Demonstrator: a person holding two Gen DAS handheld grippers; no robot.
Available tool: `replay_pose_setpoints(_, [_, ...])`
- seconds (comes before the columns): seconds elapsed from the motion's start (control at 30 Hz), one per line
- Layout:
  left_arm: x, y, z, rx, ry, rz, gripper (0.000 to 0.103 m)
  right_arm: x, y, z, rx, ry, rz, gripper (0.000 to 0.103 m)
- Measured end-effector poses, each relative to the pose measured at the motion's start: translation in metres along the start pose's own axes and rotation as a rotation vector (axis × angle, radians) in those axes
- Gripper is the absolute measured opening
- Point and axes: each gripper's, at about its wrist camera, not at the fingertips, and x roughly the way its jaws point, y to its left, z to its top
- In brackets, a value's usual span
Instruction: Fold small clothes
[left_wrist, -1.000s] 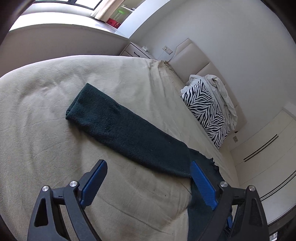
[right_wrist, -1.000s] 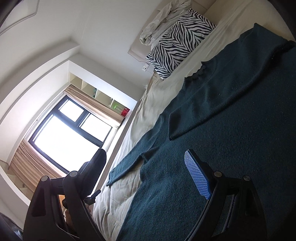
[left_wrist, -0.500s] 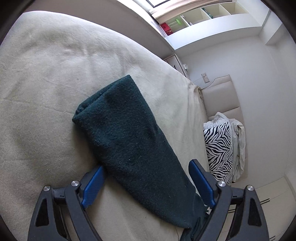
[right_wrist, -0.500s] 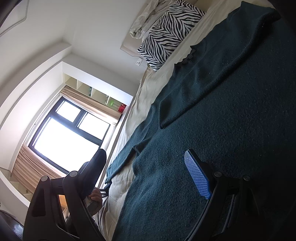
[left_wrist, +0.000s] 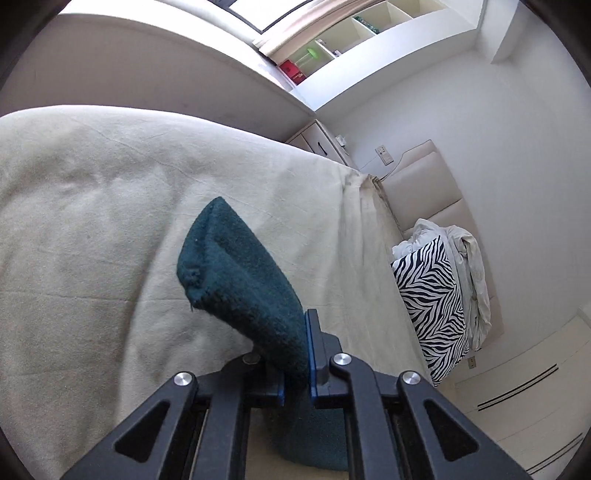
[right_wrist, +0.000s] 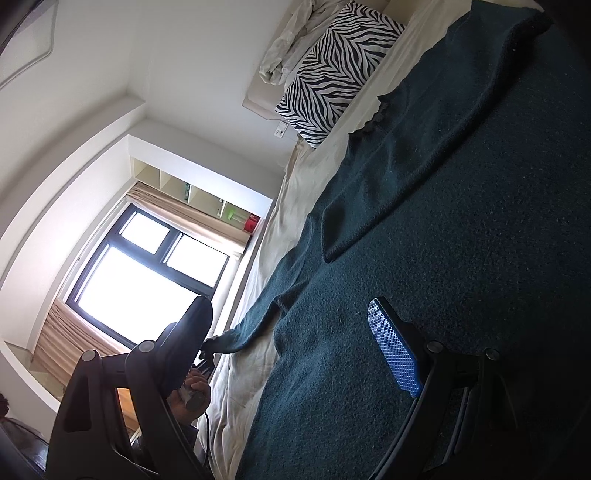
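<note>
A dark green knitted sweater (right_wrist: 461, 221) lies spread on the beige bed sheet (left_wrist: 92, 221). One sleeve is folded across its body (right_wrist: 406, 166). The other sleeve (left_wrist: 236, 273) juts forward past my left gripper (left_wrist: 308, 332), whose jaws are closing on it near the cuff; the blue pads press the cloth and the cuff end stands clear of the sheet. The right wrist view shows that sleeve (right_wrist: 255, 325) pulled out sideways to a hand (right_wrist: 192, 387) holding the left gripper. My right gripper (right_wrist: 291, 317) hovers open over the sweater's body with nothing between its pads.
A zebra-striped pillow (left_wrist: 428, 306) with a crumpled white cloth (left_wrist: 469, 266) leans on the padded headboard (left_wrist: 424, 184). A nightstand (left_wrist: 317, 140) stands beyond the bed's far edge, under a window (right_wrist: 147, 273) and wall shelves (left_wrist: 351, 33).
My left gripper slid along the sleeve toward the cuff, then shut on it, and the cuff end now stands up off the sheet. The right gripper stayed open over the sweater.
</note>
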Motion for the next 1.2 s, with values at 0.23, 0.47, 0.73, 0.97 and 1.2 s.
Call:
replay_pose_setpoints(0.23, [0.011,-0.191,-0.102,0.552,0.077,-0.174,0.008,-0.024,0.015,0.028,-0.020,-0.064,0.020,0.087])
replay_pose_setpoints(0.47, [0.071,-0.284,-0.275,0.905,0.240,-0.219,0.012,-0.051,-0.004,0.079,0.039,-0.122,-0.058,0.087])
replay_pose_setpoints(0.73, [0.063,-0.222,-0.314,0.859,0.314,-0.208,0.082,-0.015,-0.021,0.117,0.037,-0.014,-0.176,0.087])
replay_pose_setpoints(0.97, [0.048,-0.182,-0.284,0.797,0.258,-0.191,0.086,0.071,-0.007,0.128,-0.041,0.168,-0.373,0.087])
replay_pose_setpoints(1.2, [0.074,-0.136,-0.256,0.532,0.341,-0.213,0.077,0.136,0.011,0.113,-0.228,0.324,-0.495,0.068])
